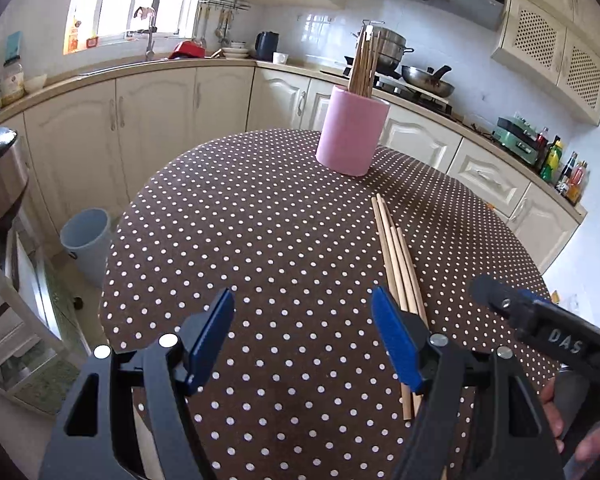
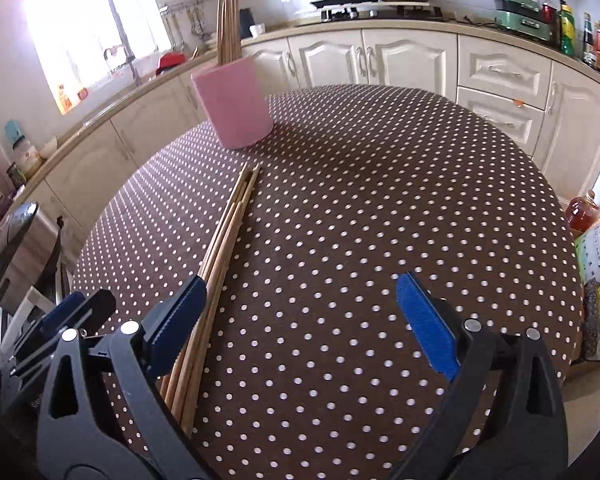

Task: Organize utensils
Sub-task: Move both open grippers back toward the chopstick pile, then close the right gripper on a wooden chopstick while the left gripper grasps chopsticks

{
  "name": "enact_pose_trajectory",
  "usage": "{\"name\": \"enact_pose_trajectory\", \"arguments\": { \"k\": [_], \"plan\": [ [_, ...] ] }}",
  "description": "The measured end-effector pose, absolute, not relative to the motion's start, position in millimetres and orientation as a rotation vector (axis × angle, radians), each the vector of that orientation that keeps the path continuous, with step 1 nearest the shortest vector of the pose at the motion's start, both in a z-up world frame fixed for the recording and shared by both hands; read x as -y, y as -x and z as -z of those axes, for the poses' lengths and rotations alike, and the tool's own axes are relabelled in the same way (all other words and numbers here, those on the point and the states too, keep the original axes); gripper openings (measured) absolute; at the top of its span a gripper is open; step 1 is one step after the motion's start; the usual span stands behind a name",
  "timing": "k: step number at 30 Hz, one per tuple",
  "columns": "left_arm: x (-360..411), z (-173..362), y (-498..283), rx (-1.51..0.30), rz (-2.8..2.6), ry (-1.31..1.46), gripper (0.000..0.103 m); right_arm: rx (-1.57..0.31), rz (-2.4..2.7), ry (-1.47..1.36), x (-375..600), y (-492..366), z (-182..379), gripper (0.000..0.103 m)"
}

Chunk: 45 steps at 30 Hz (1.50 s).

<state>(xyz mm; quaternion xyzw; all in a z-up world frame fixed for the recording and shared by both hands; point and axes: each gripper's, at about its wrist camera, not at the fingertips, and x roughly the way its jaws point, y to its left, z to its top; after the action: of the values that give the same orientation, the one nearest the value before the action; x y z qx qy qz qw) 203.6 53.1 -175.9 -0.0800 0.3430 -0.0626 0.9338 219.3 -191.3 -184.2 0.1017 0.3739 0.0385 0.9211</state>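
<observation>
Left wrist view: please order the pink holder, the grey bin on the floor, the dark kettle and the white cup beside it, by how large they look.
1. pink holder
2. grey bin
3. dark kettle
4. white cup
The holder is nearest, so true sizes may differ.

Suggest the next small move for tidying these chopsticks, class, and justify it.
Probably bring the open right gripper left over the loose chopsticks and close on one: they lie flat on the table, while the pink holder already has some standing inside.

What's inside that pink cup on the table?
The pink cup holds a bunch of wooden chopsticks standing upright, their tops poking above the rim. Its opaque wall hides their lower ends and anything else at the bottom.
</observation>
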Motion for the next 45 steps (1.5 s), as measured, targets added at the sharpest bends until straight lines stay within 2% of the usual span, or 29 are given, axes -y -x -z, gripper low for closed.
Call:
{"name": "enact_pose_trajectory", "arguments": {
  "k": [13,16,18,20,21,22,24,26,29,36,45],
  "plan": [
    [-82.6,180.7,-217.1,-0.699,0.179,0.228,0.07,-0.857,-0.004,-0.092,145.9,-238.8,200.8,0.093],
    [-86.0,184.1,-217.9,-0.707,0.177,0.238,0.07,-0.866,0.018,-0.086,141.8,-241.9,200.3,0.079],
    [-88.1,186.0,-220.3,-0.723,0.179,0.249,0.07,-0.864,0.011,-0.117,142.2,-241.8,200.1,0.073],
    [-90.5,188.6,-220.9,-0.735,0.18,0.256,0.07,-0.87,0.02,-0.097,138.5,-242.2,199.5,0.048],
    [-90.5,188.5,-221.0,-0.737,0.18,0.256,0.07,-0.869,0.03,-0.08,137.0,-242.1,199.2,0.044],
    [-90.0,188.6,-221.1,-0.739,0.18,0.255,0.07,-0.869,0.026,-0.069,137.8,-242.6,199.6,0.034],
    [-90.5,189.1,-220.1,-0.74,0.183,0.255,0.07,-0.871,0.014,-0.057,138.6,-243.9,199.0,0.029],
    [-87.9,188.6,-220.3,-0.748,0.19,0.253,0.07,-0.87,-0.002,-0.08,141.4,-244.0,198.7,0.016],
    [-77.7,186.0,-221.8,-0.757,0.207,0.233,0.071,-0.854,-0.018,-0.093,145.8,-242.8,200.9,0.01],
    [-54.8,176.8,-220.5,-0.788,0.283,0.211,0.07,-0.839,-0.078,-0.297,178.9,-250.1,202.1,0.006],
    [-0.6,161.6,-226.1,-0.799,0.427,0.177,0.07,-0.832,-0.093,-0.342,214.7,-255.0,200.1,0.006]
  ]
}}
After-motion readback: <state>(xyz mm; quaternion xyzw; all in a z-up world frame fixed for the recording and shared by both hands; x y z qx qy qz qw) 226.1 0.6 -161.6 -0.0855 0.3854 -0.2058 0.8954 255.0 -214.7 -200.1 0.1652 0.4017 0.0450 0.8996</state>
